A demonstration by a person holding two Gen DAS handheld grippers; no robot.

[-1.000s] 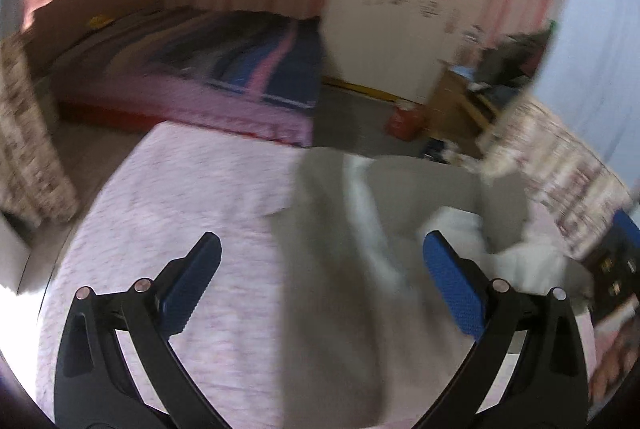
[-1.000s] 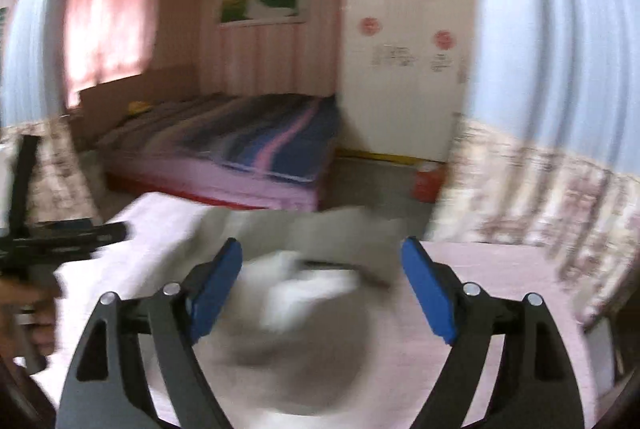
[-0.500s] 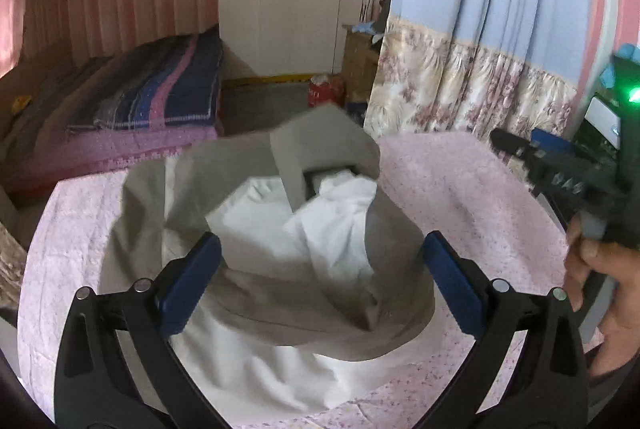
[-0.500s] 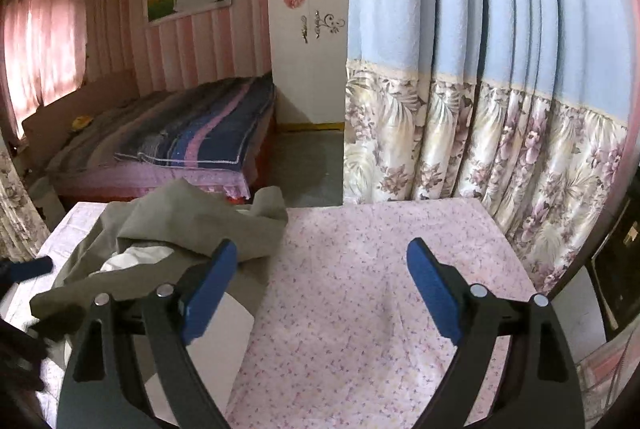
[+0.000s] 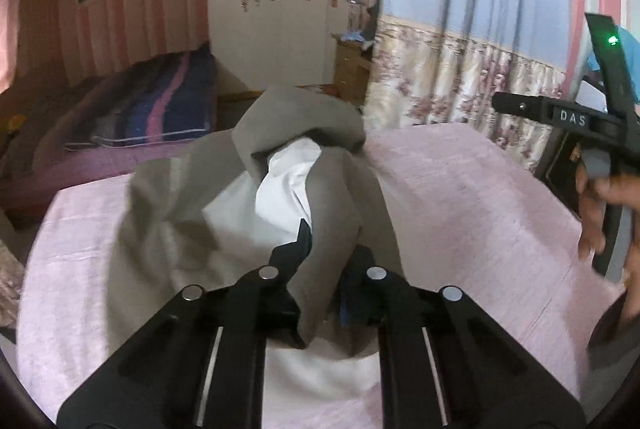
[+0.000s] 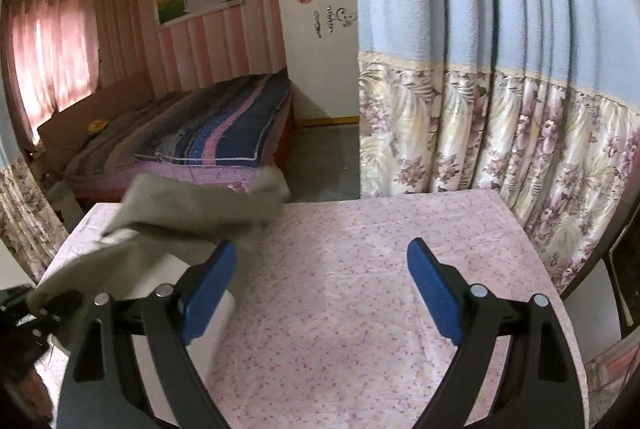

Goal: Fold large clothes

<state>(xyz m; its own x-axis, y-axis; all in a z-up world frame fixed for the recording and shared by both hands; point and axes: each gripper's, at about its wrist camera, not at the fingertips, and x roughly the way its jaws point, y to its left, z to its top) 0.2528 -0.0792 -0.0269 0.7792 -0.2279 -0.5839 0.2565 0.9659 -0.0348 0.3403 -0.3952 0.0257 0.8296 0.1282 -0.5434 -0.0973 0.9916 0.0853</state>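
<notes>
A large grey garment (image 5: 332, 197) with a white lining lies bunched on a table under a pink flowered cloth (image 5: 460, 197). My left gripper (image 5: 328, 269) is shut on a fold of the grey garment near the table's front. In the right wrist view the garment (image 6: 180, 213) rises in a heap at the left. My right gripper (image 6: 320, 281) is open and empty above the bare cloth (image 6: 360, 269), to the right of the garment. It also shows at the right of the left wrist view (image 5: 560, 117), held in a hand.
A flowered curtain (image 6: 500, 133) hangs close behind the table's far right edge. A bed with a striped blanket (image 6: 216, 125) stands beyond the table. A white wardrobe (image 5: 276, 21) and a small wooden cabinet (image 5: 352, 65) stand at the back.
My left gripper has closed on a fold of the grey garment; it was open half a second ago. My right gripper stays open over the cloth.
</notes>
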